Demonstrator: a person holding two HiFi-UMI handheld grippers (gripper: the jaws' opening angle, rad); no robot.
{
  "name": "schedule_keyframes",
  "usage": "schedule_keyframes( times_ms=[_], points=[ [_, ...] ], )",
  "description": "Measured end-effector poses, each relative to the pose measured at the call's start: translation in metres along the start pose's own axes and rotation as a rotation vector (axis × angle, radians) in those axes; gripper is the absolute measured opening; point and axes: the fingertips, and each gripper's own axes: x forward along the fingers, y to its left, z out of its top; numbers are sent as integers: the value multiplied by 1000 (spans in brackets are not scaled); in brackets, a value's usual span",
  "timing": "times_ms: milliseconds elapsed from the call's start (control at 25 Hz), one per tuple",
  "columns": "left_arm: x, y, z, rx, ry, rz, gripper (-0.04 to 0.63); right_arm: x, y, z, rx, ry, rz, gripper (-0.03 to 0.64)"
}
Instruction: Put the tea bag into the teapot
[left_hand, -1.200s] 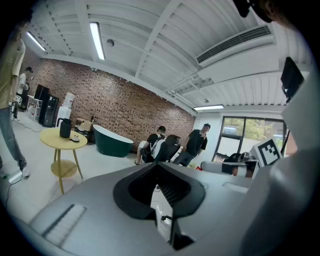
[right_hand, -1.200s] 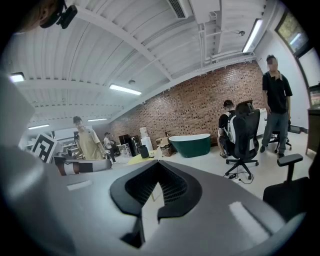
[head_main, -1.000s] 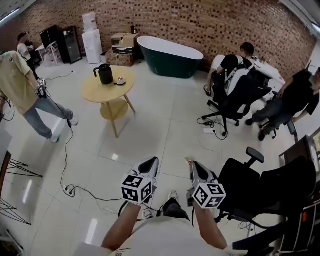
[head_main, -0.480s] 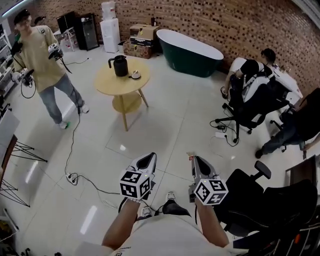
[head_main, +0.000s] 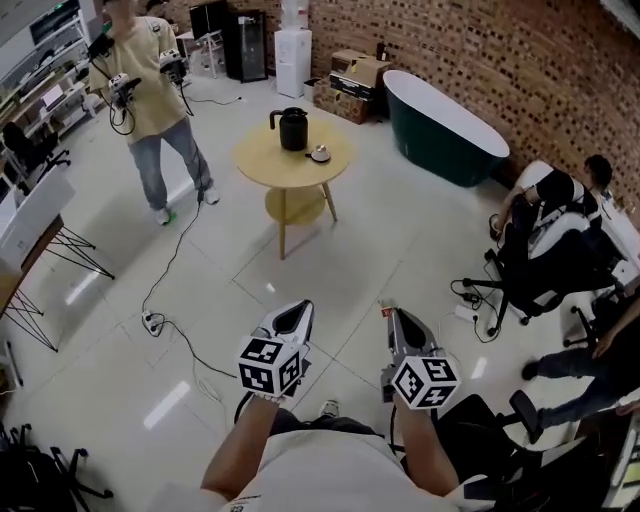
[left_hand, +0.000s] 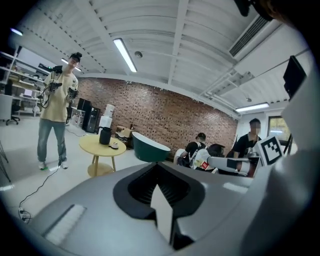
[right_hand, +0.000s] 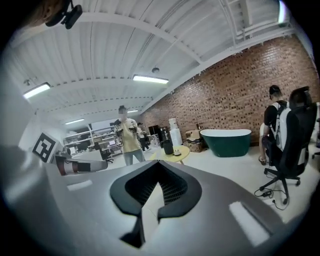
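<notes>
My left gripper (head_main: 297, 309) is clenched, jaws pressed together with nothing between them. My right gripper (head_main: 391, 316) is the same, shut and empty. I carry both side by side at waist level, tips pointing forward over the pale tiled floor (head_main: 360, 250).

The work is well apart from me. The black teapot (head_main: 292, 128) stands upright on the round yellow table (head_main: 275, 165) across the room, with a small white dish (head_main: 320, 154) just beside it. I cannot make out the tea bag from here. My guess is that it lies on that dish, but it is too small to tell.

So the step in hand is the approach, and nothing has been picked up yet. To do it well I should walk straight at the table and watch the cable (head_main: 170, 280) and power strip (head_main: 151, 322) on the floor to my left. I should give room to the person (head_main: 150, 85) standing beyond the table. Once close I would open one gripper only and find the bag before reaching. The teapot's lid looks closed, though I cannot be sure, so the other gripper may be needed for it
</notes>
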Motion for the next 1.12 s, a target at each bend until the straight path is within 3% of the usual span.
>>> schedule_keyframes(
  times_ms=[200, 560, 1120],
  points=[
    [-1, -1, -10, -29, -2, 83, 12, 13, -8, 0, -18, 36, 83, 2],
    [15, 11, -10, -38, 1, 141, 12, 40, -19, 2, -20, 59, 136, 2],
    [105, 48, 13, -18, 48, 14, 12, 99, -45, 16, 5, 39, 22, 2]
  ],
)
